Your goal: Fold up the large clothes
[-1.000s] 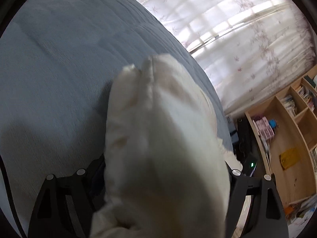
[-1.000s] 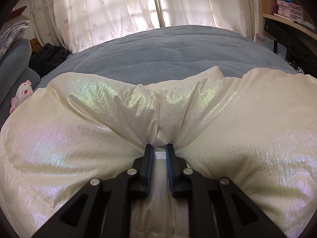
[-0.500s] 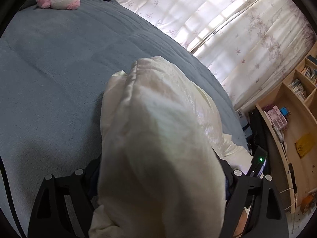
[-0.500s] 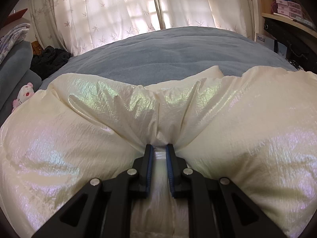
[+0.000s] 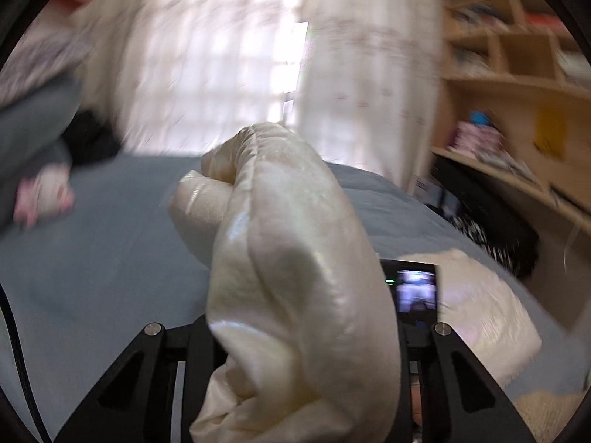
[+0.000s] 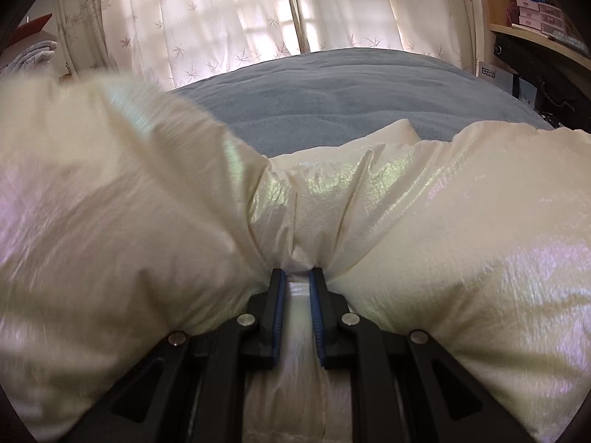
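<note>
Two fisheye views look out along hand-held grippers over a bed with a blue-grey quilted cover (image 6: 351,85). A puffy cream-white padded jacket with a pearly sheen (image 6: 461,221) lies bunched across the near part of the bed.

In the right wrist view, the right gripper (image 6: 297,288), black with blue pads, is pinched tight on a gathered fold of the jacket at the middle of the picture. The fabric balloons out to both sides of the fingers; its left part is blurred.

In the left wrist view, which is smeared with motion blur, the left gripper (image 5: 303,336) has a thick roll of the same jacket between its black fingers. Its jaws have just been closing in on that bundle, and the fabric fills the gap and stands up in front of the lens. The fingertips themselves are hidden by the cloth.

Beyond the bed hang pale flower-printed curtains (image 6: 229,18) with daylight behind them. A light wooden shelf unit (image 5: 517,74) stands to the right.
</note>
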